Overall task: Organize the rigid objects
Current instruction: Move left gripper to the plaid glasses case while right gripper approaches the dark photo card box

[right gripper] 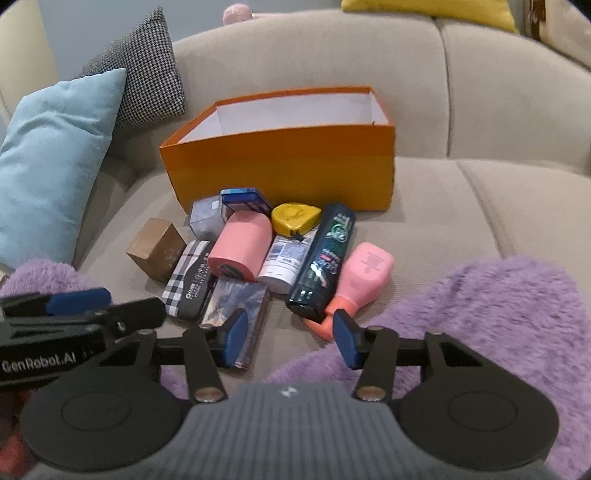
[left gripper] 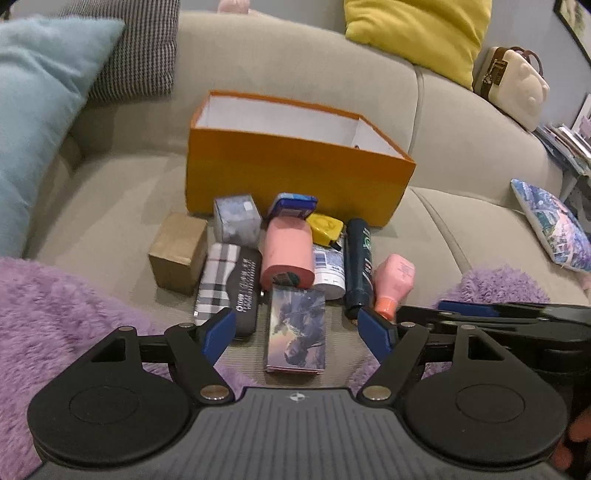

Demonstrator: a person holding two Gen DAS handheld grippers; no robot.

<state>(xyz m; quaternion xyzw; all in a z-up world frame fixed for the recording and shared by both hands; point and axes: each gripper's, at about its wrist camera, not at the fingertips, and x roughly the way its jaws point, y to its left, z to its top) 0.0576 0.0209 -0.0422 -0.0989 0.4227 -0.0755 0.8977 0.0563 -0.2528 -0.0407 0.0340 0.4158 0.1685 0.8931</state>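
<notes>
Beige sofa cushions (left gripper: 461, 155) fill both views, with purple fuzzy fabric (left gripper: 55, 314) along the near edge. From the left wrist view, the left gripper (left gripper: 297, 333) hangs with its blue pads spread wide and nothing pinched; the illustrated card box (left gripper: 296, 330) lies flat on the seat under the gap between them. The right gripper (right gripper: 291, 339) also stands apart and empty, over bare cushion just near the cap of the pink bottle (right gripper: 356, 284), with the card box at its left pad.

Beyond the grippers lies a tight cluster: a plaid case (left gripper: 216, 280) on the left, a pink cylinder (left gripper: 288, 254) on its side, a white tube (left gripper: 328, 269), a dark spray can (left gripper: 357, 266) and the pink bottle on the right. Farther off sit a wooden block (left gripper: 177, 253), a grey cube box (left gripper: 236, 218), a blue tin (left gripper: 293, 205) and a yellow tape measure (left gripper: 325, 227). Just behind them stands the open orange box (left gripper: 295, 177), its white inside showing. Far left lean a light blue pillow (left gripper: 40, 110) and a houndstooth pillow (left gripper: 136, 48); a yellow pillow (left gripper: 417, 29) rests far right.
</notes>
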